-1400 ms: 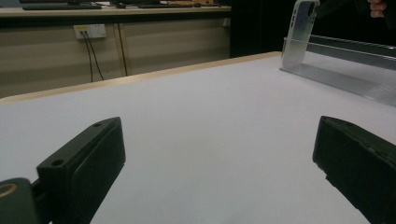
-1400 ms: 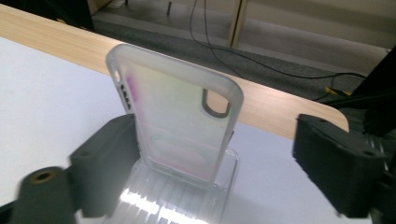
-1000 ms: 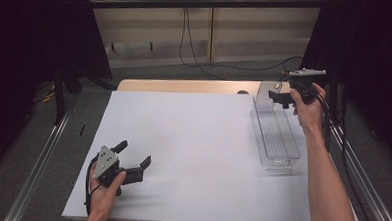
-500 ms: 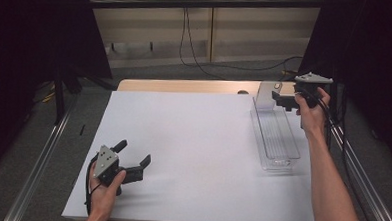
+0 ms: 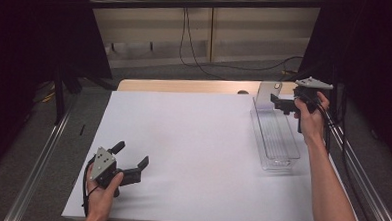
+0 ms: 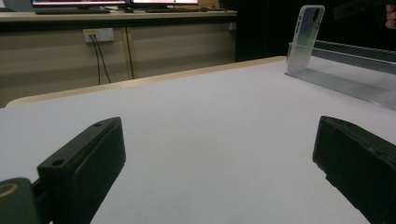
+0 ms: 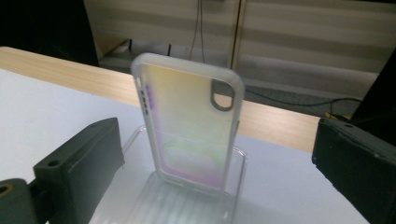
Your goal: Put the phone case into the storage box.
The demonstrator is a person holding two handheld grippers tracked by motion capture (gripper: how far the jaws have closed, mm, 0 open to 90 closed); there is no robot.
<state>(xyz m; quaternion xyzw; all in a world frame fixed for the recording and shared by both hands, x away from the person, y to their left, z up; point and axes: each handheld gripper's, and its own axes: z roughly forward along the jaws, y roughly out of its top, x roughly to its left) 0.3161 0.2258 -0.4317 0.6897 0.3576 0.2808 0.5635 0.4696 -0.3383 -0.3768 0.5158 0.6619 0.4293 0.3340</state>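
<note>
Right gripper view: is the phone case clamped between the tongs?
No. The phone case stands upright in the clear tray, apart from both open tongs.

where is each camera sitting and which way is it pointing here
High view: above the near table edge, looking forward and down; both forearms, left gripper, right gripper.
Left gripper view: low over the white table, facing across it between open jaws.
Right gripper view: faces the upright phone case between open jaws.
Shared: phone case in the clear tray.

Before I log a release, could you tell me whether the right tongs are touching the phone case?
Apart: in the right gripper view, the phone case stands in the clear tray with open space beside each jaw of the right tongs.
</note>
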